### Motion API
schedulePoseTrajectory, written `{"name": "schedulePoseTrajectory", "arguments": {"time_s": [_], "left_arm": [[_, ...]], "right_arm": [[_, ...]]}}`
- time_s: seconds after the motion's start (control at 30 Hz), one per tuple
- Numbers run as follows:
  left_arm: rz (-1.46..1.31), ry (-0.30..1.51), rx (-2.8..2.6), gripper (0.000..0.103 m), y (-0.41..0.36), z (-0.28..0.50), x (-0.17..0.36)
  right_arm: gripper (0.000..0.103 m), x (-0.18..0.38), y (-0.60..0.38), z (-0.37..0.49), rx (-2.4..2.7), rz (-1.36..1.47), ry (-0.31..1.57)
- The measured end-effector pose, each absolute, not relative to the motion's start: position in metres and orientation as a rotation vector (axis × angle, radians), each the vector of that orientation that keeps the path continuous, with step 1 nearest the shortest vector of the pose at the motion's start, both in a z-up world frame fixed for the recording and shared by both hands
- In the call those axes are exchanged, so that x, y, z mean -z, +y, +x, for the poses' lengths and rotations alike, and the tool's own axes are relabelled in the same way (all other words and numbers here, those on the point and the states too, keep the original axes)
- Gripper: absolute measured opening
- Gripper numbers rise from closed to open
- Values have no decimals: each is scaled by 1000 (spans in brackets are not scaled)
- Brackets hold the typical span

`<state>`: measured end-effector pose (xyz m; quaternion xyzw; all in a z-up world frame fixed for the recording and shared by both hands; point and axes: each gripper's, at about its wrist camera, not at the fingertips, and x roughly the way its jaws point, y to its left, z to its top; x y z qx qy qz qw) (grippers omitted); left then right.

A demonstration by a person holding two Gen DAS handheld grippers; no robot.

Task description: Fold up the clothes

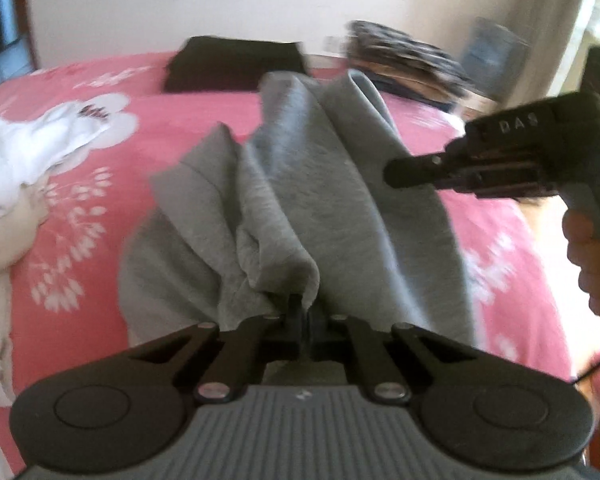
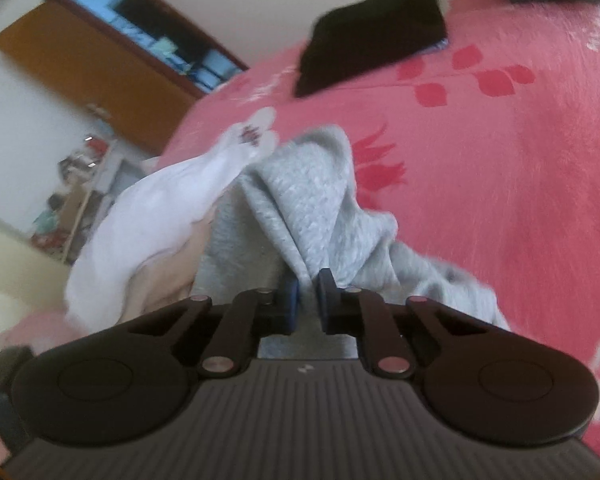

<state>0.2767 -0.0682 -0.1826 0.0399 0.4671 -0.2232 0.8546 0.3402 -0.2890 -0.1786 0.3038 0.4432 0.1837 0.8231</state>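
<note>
Both tools, left (image 1: 300,312) and right (image 2: 308,292), tilt downward, apparently pinching the bunched grey garment (image 1: 300,184).

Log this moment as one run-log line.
left gripper: shut on grey garment | right gripper: shut on grey garment | surface: pink bedspread

Both wrist cams close, angled down; share grey garment (image 1: 300,184) on pink bed (image 2: 500,160).

Probably bedroom: pink bedspread (image 1: 100,208), wardrobe (image 2: 100,76).
</note>
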Motion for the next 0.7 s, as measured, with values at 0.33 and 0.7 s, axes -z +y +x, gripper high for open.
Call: {"name": "schedulePoseTrajectory", "arguments": {"time_s": [0.33, 0.7], "left_arm": [[153, 976, 688, 3, -101, 143, 167], [170, 1123, 750, 24, -80, 82, 169]], "right_arm": [[4, 159, -325, 183, -342, 652, 926], [7, 133, -333, 84, -220, 567, 877]]}}
